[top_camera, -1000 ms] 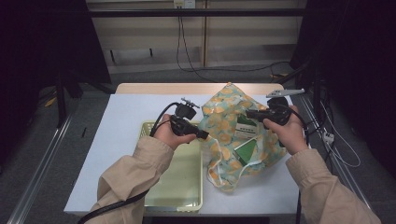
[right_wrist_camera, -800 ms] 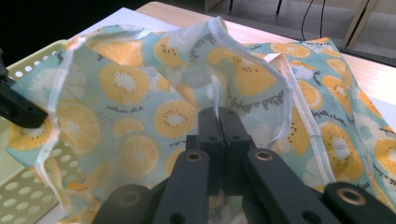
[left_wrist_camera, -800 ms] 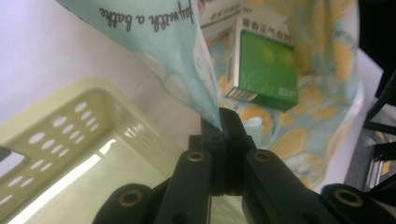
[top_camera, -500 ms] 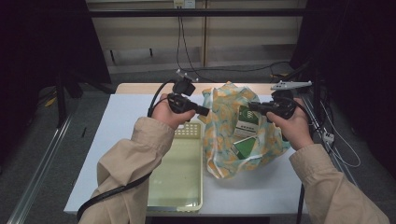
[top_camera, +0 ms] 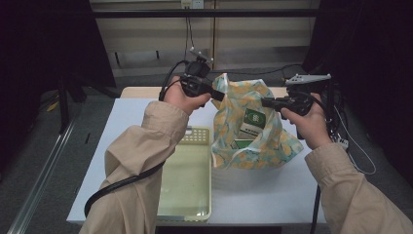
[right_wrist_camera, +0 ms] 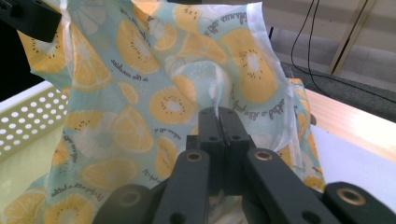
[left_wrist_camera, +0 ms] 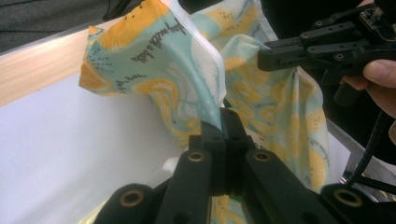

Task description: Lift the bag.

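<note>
A fabric bag (top_camera: 234, 141) printed with orange slices on pale blue hangs above the white table (top_camera: 122, 126), held up by both grippers. My left gripper (top_camera: 221, 94) is shut on the bag's left rim (left_wrist_camera: 205, 51). On the bag's right rim (right_wrist_camera: 219, 100), my right gripper (top_camera: 265, 102) is shut. The mouth is spread between them, and a green and white box (top_camera: 253, 120) shows inside. In the left gripper view the right gripper (left_wrist_camera: 299, 51) shows at the top right, pinching the cloth. The left gripper's jaw tip (right_wrist_camera: 28, 16) appears top left in the right gripper view.
A pale green perforated tray (top_camera: 187, 175) lies on the table under my left forearm, beside the bag. A wooden strip (top_camera: 141, 91) runs along the table's far edge. Cables (top_camera: 350, 146) trail off the right side.
Both grippers have risen and moved away from me with the bag, lifting its rim higher and spreading the mouth so the box inside shows.
</note>
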`<state>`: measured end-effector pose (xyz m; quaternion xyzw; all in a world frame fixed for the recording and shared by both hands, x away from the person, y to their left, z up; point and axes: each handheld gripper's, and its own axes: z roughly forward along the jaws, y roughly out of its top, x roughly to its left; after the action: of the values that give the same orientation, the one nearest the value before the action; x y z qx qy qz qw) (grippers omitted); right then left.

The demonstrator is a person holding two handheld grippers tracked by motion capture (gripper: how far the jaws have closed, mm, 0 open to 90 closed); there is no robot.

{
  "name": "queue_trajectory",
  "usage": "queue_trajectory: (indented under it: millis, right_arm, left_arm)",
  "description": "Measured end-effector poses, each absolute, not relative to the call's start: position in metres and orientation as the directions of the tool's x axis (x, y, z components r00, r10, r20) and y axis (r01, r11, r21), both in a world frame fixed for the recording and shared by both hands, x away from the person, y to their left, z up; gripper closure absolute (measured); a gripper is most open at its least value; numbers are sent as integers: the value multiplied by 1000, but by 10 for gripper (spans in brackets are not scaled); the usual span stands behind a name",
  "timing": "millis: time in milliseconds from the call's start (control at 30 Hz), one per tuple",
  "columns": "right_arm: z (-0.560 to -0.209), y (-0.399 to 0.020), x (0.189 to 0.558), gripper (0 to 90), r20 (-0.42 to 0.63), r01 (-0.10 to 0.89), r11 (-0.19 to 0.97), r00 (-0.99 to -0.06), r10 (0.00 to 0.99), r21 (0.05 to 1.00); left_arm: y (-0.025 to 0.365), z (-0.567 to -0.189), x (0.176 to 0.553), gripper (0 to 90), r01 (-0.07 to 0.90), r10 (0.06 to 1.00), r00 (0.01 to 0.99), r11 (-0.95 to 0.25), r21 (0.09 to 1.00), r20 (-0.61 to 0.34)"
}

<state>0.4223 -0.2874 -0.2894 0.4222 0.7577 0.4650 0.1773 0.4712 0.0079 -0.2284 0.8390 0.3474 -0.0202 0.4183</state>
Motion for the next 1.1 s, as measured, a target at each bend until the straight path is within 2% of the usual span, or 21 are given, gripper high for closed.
queue_trajectory:
  millis: [700,1100]
  right_arm:
    - [-245,-298,420,900,102,421,189,-578,810,887]
    - [-254,-279,423,900,130,432,192,-611,781,881]
  left_arm:
    - [-12,-169,492,900,558,566,773,-389,733,-288]
    - [5,-182,492,900,581,585,754,-378,721,-300]
